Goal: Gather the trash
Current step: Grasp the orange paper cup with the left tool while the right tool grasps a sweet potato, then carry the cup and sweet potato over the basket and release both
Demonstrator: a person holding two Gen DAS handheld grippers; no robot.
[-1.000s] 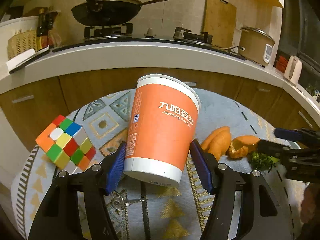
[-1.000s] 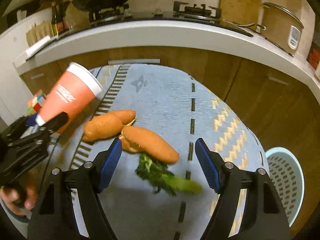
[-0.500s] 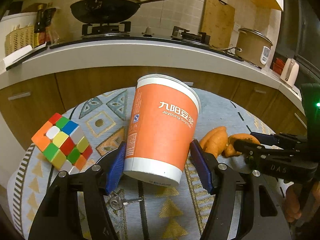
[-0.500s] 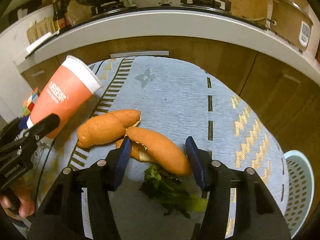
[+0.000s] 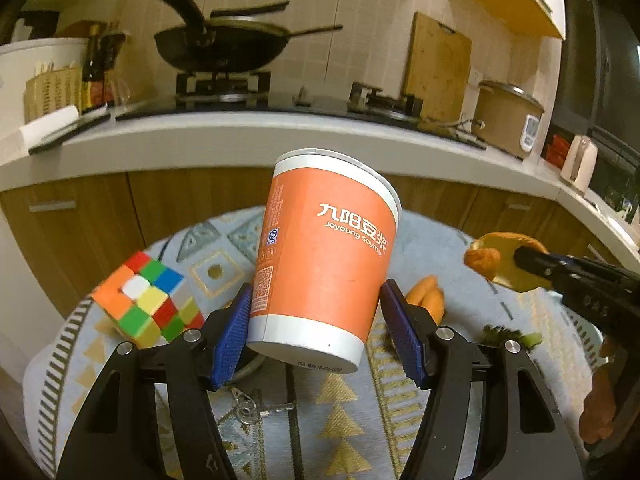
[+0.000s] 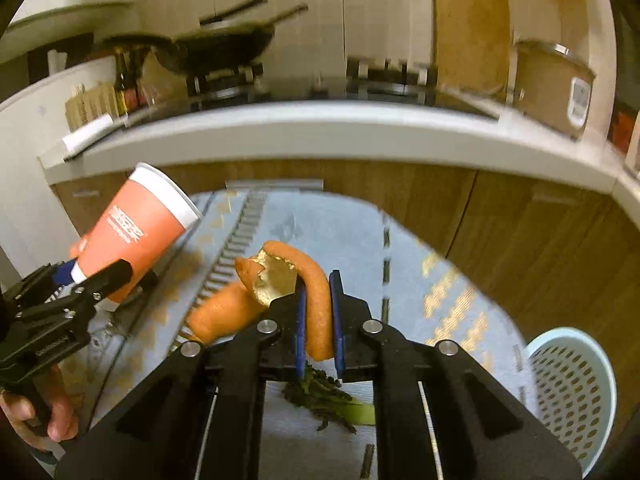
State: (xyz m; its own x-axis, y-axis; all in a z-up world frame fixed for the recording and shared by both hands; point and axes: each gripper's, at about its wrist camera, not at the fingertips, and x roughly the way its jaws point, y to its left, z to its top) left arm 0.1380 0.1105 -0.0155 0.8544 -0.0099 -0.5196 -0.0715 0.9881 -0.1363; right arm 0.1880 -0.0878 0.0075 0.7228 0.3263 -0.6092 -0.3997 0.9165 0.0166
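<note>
Centre frame, my left gripper (image 5: 316,336) clamps the orange cup (image 5: 324,256) reading "Joyoung"; my right gripper (image 6: 318,320) pinches orange peel (image 6: 316,304).

cube (image 5: 146,299) left of cup (image 5: 320,256), keys (image 5: 256,410) below, basket (image 6: 570,392) right of greens (image 6: 324,394)

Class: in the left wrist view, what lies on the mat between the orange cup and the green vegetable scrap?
An orange peel piece lies there, beside the cup and left of the vegetable scrap.

right tongs (image 6: 319,320) now clamped on orange peel (image 6: 316,300), lifted off mat (image 6: 348,232)
</note>
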